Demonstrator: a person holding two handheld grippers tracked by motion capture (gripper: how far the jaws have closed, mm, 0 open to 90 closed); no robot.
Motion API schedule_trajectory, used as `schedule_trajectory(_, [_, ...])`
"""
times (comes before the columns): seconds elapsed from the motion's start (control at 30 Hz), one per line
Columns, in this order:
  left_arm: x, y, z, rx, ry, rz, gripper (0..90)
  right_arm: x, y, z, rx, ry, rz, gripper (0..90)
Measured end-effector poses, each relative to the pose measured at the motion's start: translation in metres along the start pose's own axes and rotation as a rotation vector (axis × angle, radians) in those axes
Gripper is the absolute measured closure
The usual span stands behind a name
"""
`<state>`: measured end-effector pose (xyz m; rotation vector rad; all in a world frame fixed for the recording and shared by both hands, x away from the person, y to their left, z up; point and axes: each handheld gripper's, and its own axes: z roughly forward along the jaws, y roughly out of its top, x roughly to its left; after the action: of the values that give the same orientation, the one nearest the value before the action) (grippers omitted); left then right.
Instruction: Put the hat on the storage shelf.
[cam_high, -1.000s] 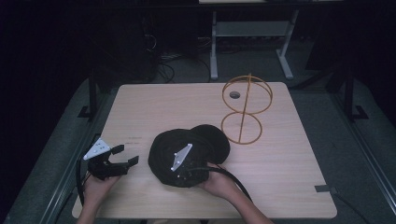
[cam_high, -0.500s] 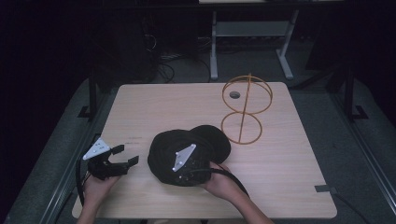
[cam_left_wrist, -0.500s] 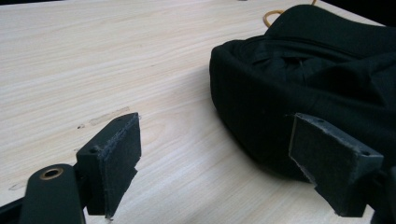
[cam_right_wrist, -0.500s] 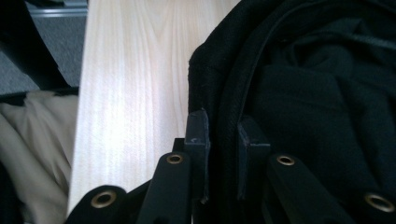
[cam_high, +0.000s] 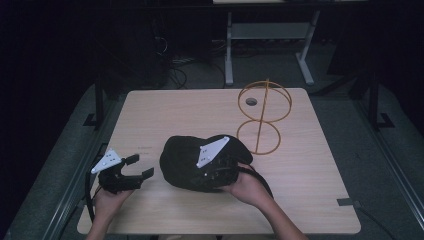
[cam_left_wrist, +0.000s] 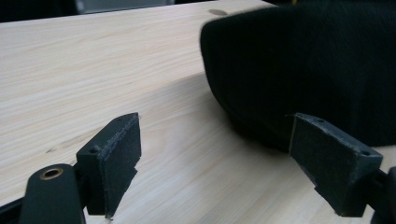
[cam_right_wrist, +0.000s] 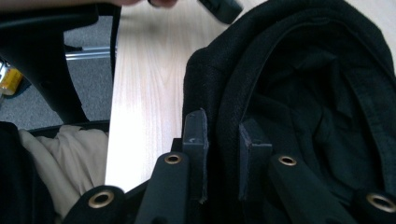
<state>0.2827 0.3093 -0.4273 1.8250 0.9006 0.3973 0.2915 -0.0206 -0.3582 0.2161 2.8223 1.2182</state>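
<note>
Right tool (cam_right_wrist: 222, 135) on cap (cam_high: 192, 162), brim rightward.

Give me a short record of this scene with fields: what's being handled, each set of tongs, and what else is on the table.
item: black cap, inside turned toward the right gripper view's camera
right tongs: shut on the cap's rim, one pad outside, one inside
left tongs: open, nothing between the pads, beside the cap, apart from it
left hand: near the table's front left corner
other thing: yellow wire stand, upright, two hoops, behind the cap to the right
surface: light wooden table
</note>
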Motion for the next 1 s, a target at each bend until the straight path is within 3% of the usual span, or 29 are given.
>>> schedule_trajectory(0.2, [-0.016, 0.006, 0.008, -0.018, -0.072, 0.057, 16.6, 0.000, 0.006, -0.018, -0.052, 0.005, 0.022, 76.3])
schedule_trajectory(0.33, [-0.029, 0.010, 0.015, -0.035, -0.127, 0.083, 16.5, -0.001, 0.010, -0.026, -0.052, -0.008, 0.015, 76.4])
schedule_trajectory(0.47, [-0.036, 0.016, 0.021, -0.057, -0.152, 0.088, 16.5, -0.002, 0.013, -0.031, -0.063, -0.010, -0.001, 76.4])
schedule_trajectory(0.6, [-0.039, 0.019, 0.025, -0.070, -0.169, 0.088, 16.6, -0.002, 0.014, -0.038, -0.071, -0.015, 0.014, 76.3])
schedule_trajectory(0.83, [-0.042, 0.019, 0.026, -0.062, -0.187, 0.090, 16.6, -0.005, 0.011, -0.049, -0.095, -0.036, 0.023, 76.4])
schedule_trajectory(1.0, [-0.052, 0.026, 0.038, -0.060, -0.211, 0.103, 16.5, -0.001, 0.015, -0.055, -0.105, -0.022, 0.012, 76.3])
